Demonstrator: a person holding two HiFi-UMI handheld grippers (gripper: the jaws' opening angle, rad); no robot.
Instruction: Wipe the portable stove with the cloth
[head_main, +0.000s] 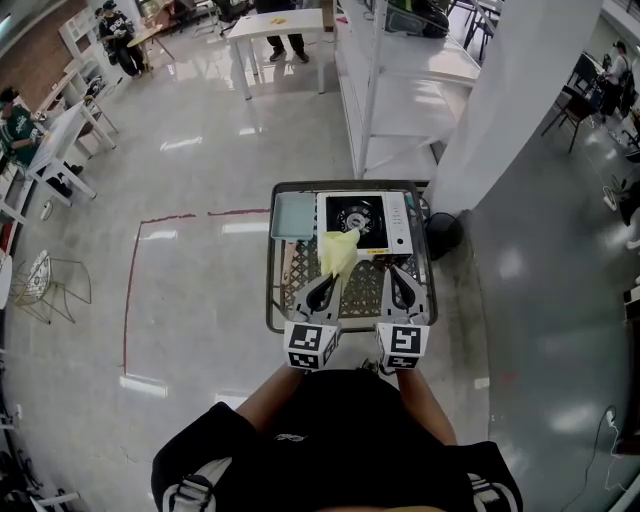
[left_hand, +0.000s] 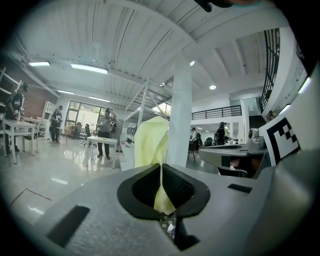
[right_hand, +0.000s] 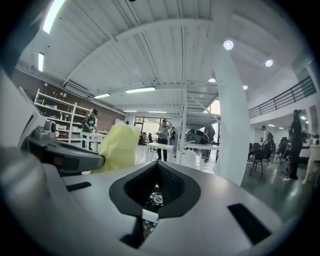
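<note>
The white portable stove (head_main: 363, 222) with its black burner sits at the back of a wire-mesh cart (head_main: 277, 300). A yellow cloth (head_main: 339, 250) hangs over the stove's front left edge. My left gripper (head_main: 333, 274) is shut on that cloth. In the left gripper view the cloth (left_hand: 152, 142) stands up between the closed jaws of my left gripper (left_hand: 161, 169). My right gripper (head_main: 393, 270) hovers beside it over the mesh, just short of the stove's front, shut and holding nothing. In the right gripper view my right gripper (right_hand: 156, 169) is closed and the cloth (right_hand: 119, 148) shows at left.
A pale blue tray (head_main: 293, 216) lies left of the stove on the cart. A white pillar (head_main: 505, 100) and white shelving (head_main: 395, 90) stand close behind and to the right. A dark round object (head_main: 442, 235) sits at the pillar's foot. Red floor tape (head_main: 130, 290) and a wire chair (head_main: 45, 285) lie to the left.
</note>
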